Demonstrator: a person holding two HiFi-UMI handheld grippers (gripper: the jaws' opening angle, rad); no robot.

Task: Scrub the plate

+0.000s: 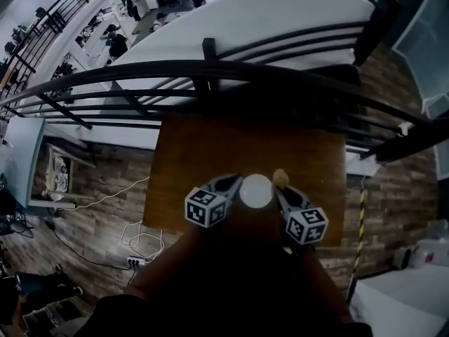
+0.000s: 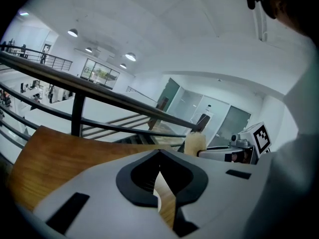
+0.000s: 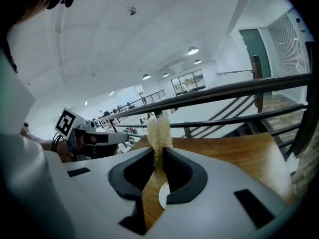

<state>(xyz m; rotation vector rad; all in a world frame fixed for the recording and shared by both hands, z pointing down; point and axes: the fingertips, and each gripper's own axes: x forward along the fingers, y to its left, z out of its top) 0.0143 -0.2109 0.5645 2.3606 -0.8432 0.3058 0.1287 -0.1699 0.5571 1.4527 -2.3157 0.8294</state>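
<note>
Two grips | left gripper pinching plate rim | right gripper pinching sponge

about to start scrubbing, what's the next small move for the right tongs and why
Probably lower the right tongs so the yellow sponge they pinch meets the round white plate; the sponge sits just past its rim.
</note>
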